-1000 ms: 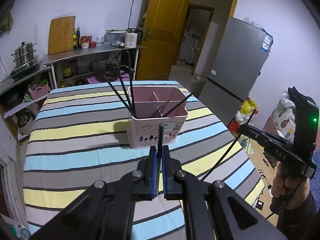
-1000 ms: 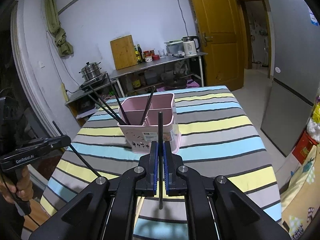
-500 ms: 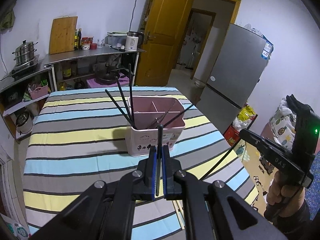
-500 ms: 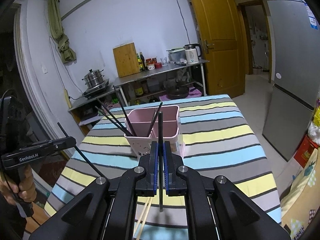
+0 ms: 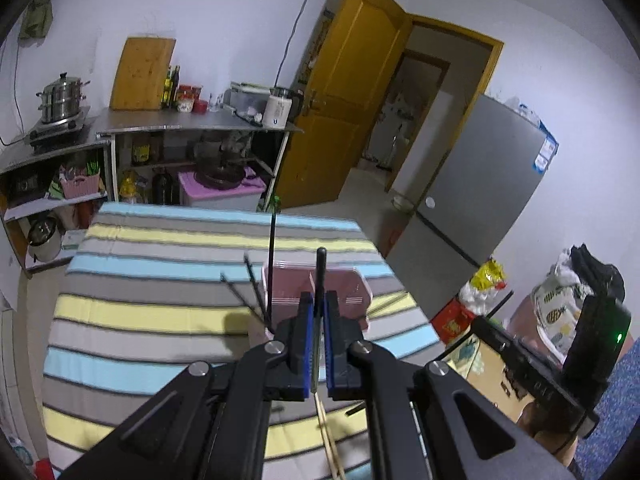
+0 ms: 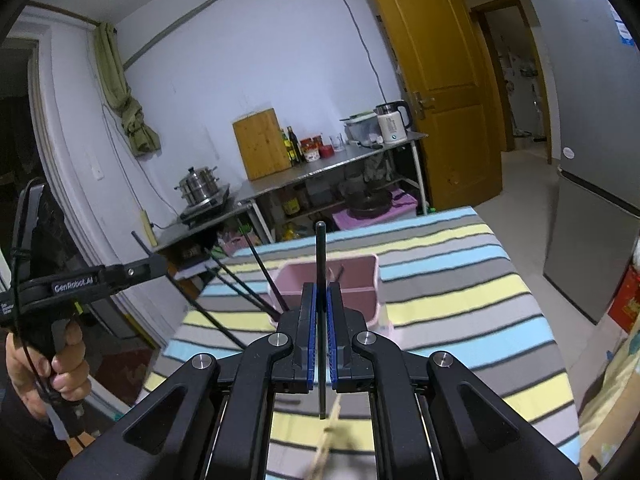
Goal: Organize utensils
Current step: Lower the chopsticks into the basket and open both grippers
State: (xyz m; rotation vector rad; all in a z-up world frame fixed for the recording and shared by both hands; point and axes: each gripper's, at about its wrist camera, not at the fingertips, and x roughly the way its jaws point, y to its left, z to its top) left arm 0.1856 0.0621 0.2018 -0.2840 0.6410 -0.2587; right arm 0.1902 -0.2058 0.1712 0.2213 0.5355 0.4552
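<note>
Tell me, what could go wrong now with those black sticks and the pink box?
1. Each gripper pinches one thin black chopstick with shut jaws; a stick that thin could twist or slip out.
2. The pink box already holds slanted chopsticks; a new one could knock them or tip the box.
3. Wooden chopsticks lie near the table's edge; a bump might roll them off.

Left wrist view above the striped table, facing the pink holder, right wrist view alongside, same holder, both sharing shelf, door.
</note>
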